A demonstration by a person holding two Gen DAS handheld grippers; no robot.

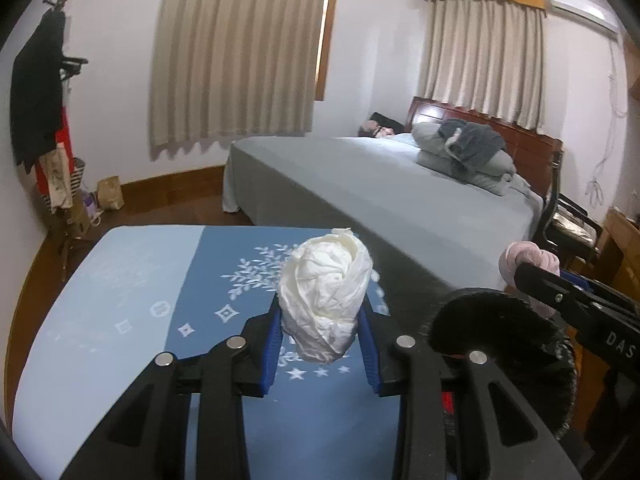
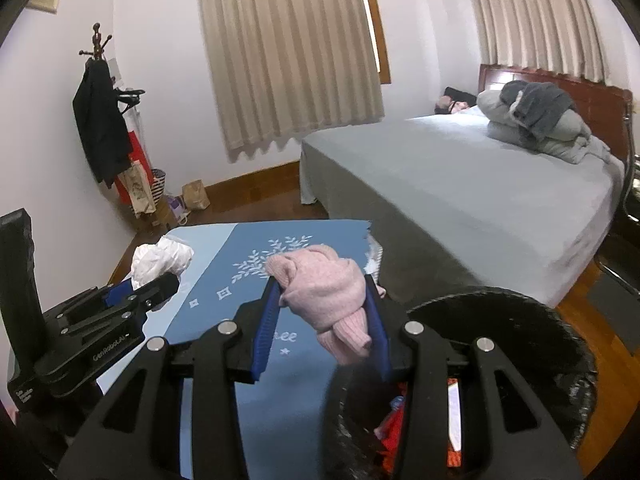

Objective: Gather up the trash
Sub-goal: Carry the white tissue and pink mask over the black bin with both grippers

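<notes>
Over the table: a blue cloth (image 1: 132, 280) with white leaf and star prints covers the surface; its far right corner lies close to the bed.
Room: a grey-sheeted bed (image 1: 400, 188) with a wooden headboard, beige curtains (image 1: 240, 52), a coat stand (image 1: 44, 92) in the left corner, wooden floor.
Bin: a black bin (image 2: 520, 312) stands off the table's right edge, with red and white scraps inside.
Left gripper (image 1: 322, 336): its blue pads are clamped on a crumpled white paper wad (image 1: 326, 296), held above the cloth.
Right gripper (image 2: 326, 316): its pads pinch a pink knitted bundle (image 2: 326, 300), held near the table's right edge, by the bin's rim.
</notes>
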